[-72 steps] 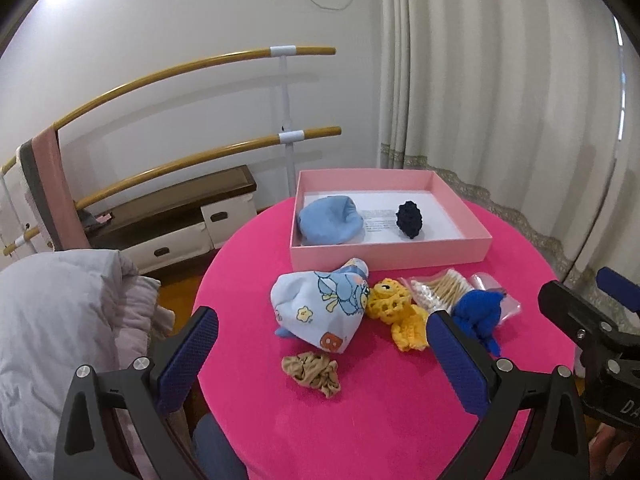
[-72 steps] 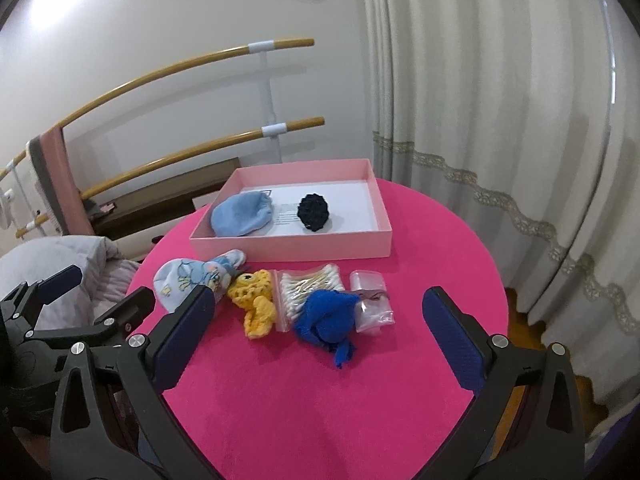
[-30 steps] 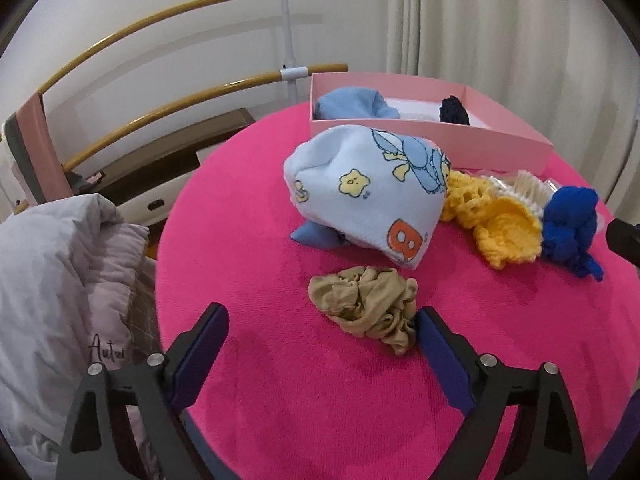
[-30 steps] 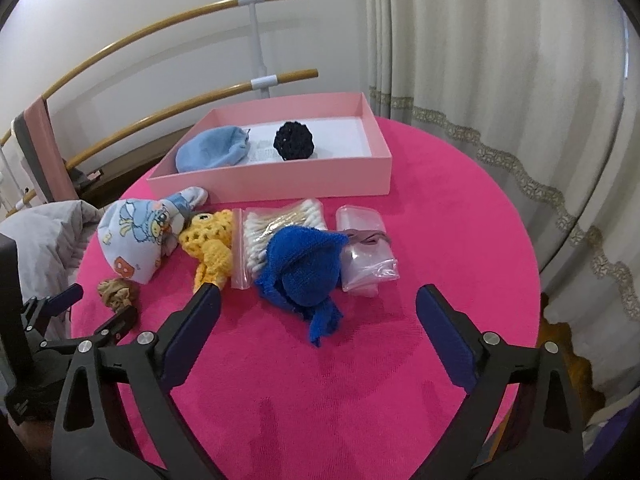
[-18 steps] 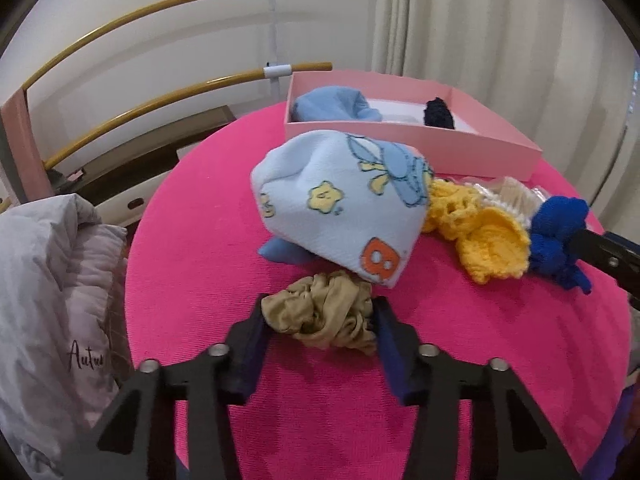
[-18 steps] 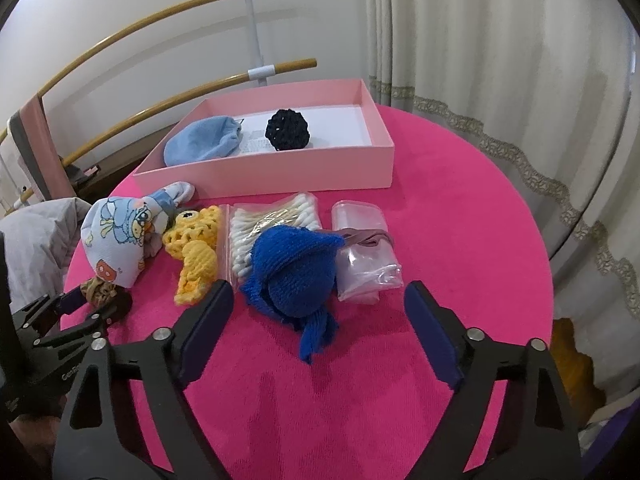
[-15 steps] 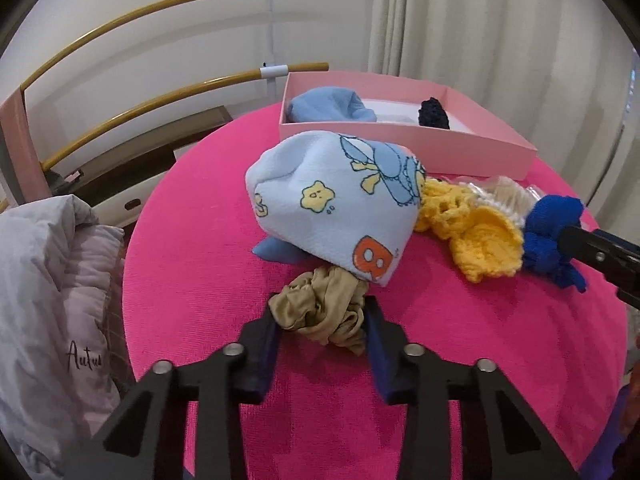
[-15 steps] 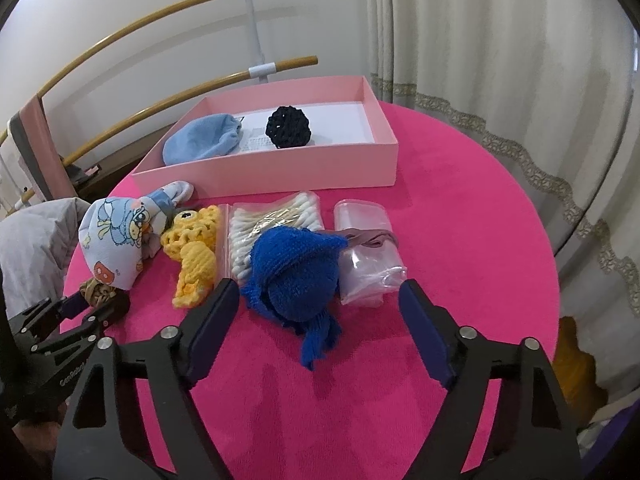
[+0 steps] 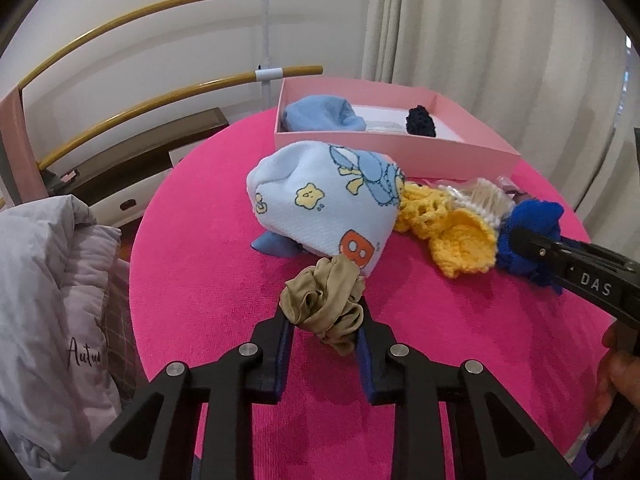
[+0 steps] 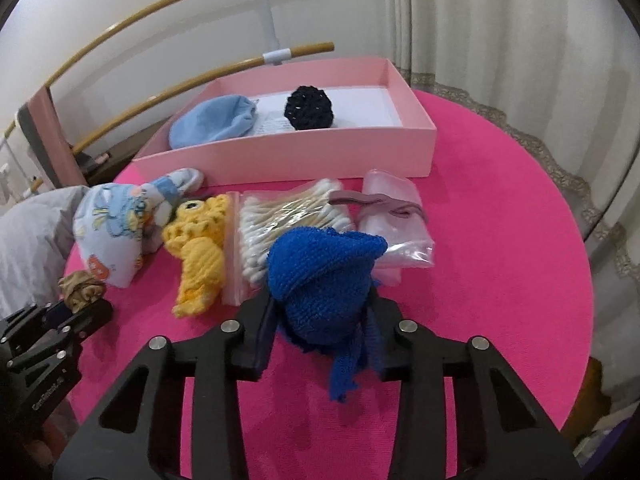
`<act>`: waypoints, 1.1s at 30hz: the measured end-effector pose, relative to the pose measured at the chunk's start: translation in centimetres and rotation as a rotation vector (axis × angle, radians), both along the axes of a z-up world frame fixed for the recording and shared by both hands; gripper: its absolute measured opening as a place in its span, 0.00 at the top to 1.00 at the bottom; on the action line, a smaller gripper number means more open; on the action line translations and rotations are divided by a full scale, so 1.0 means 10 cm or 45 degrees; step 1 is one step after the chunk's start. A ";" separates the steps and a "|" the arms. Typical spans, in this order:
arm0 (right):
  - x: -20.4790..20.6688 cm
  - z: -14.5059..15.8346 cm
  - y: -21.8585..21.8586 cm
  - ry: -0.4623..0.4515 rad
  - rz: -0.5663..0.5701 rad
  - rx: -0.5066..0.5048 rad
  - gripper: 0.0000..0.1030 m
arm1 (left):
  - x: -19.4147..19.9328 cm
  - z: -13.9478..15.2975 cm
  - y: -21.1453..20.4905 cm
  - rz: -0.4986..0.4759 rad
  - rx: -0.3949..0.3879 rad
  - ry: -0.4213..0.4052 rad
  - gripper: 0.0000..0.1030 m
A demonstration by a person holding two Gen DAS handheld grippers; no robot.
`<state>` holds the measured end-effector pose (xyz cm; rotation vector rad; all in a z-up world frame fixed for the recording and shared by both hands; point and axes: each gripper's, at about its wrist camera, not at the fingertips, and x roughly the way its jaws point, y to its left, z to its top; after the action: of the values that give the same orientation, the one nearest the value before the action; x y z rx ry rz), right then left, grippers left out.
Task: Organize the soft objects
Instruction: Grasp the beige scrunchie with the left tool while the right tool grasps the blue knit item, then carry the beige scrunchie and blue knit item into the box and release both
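Note:
My left gripper (image 9: 324, 320) is shut on a tan scrunchie (image 9: 324, 304), just in front of a printed baby hat (image 9: 320, 196) on the pink table (image 9: 200, 280). My right gripper (image 10: 322, 312) is shut on a blue knitted piece (image 10: 320, 276). The scrunchie also shows in the right wrist view (image 10: 80, 286). A pink box (image 10: 288, 156) at the back holds a light blue cap (image 10: 212, 124) and a black knitted ball (image 10: 308, 108). A yellow crochet toy (image 10: 198, 248) lies between hat and blue piece.
A bag of cotton swabs (image 10: 292, 216) and a clear bag with a hair clip (image 10: 394, 224) lie before the box. A grey quilt (image 9: 48, 304) sits left of the table. Curtains (image 9: 500, 28) hang behind, wooden rails (image 9: 160, 8) on the wall.
Both grippers moved down and forward and shut: the left on the tan scrunchie, the right on the blue knitted piece.

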<state>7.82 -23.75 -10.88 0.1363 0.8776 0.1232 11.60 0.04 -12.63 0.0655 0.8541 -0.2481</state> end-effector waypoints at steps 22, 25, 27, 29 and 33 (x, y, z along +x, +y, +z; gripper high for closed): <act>-0.28 0.68 -0.09 -0.118 0.069 0.111 0.67 | -0.30 0.95 -0.08 -0.098 -0.090 -0.115 0.85; -0.19 0.88 -0.11 -0.158 0.070 0.091 0.67 | -0.20 1.17 -0.14 -0.113 -0.092 -0.169 0.85; -0.07 0.97 -0.13 -0.168 0.076 0.080 0.67 | -0.07 1.31 -0.18 -0.122 -0.098 -0.194 0.85; 0.13 1.06 -0.14 -0.174 0.082 0.066 0.67 | 0.08 1.41 -0.22 -0.122 -0.102 -0.208 0.85; 0.62 1.16 -0.14 -0.149 0.090 0.011 0.67 | 0.49 1.54 -0.37 -0.126 -0.071 -0.218 0.85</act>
<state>13.99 -25.12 0.74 0.1053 0.7651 0.1990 16.55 -3.66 2.72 0.0759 0.6740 -0.3536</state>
